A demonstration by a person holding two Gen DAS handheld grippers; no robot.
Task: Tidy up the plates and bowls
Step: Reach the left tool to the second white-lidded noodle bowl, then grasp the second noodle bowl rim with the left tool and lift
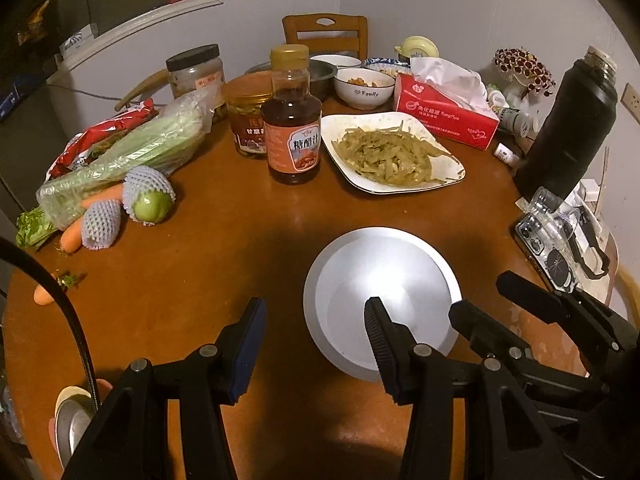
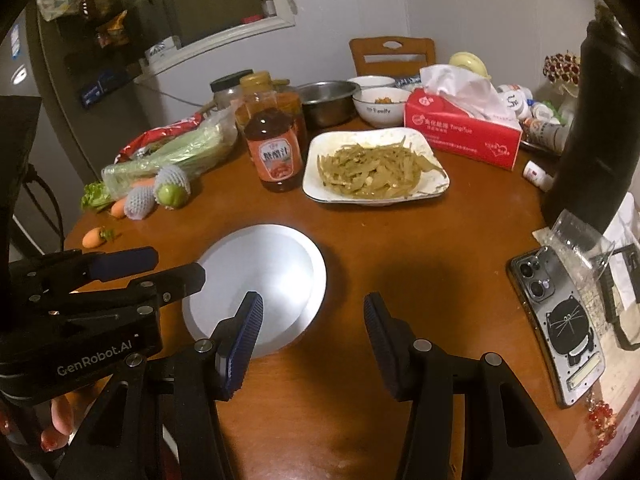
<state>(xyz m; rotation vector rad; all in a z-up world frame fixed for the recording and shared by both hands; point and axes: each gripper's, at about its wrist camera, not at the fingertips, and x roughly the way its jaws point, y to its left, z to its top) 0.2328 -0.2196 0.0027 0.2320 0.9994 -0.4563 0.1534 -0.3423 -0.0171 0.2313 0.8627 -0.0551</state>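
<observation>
An empty round silver plate lies near the table's front; it also shows in the right wrist view. A square white plate of green vegetable strips sits behind it. A white "Family" bowl, a steel bowl and more bowls stand at the back. My left gripper is open and empty above the table, its right finger over the silver plate's near part. My right gripper is open and empty just right of the plate.
A sauce bottle, jars, bagged celery, carrots and netted fruit fill the left side. A red tissue box, a black flask and a phone are on the right. A chair stands behind.
</observation>
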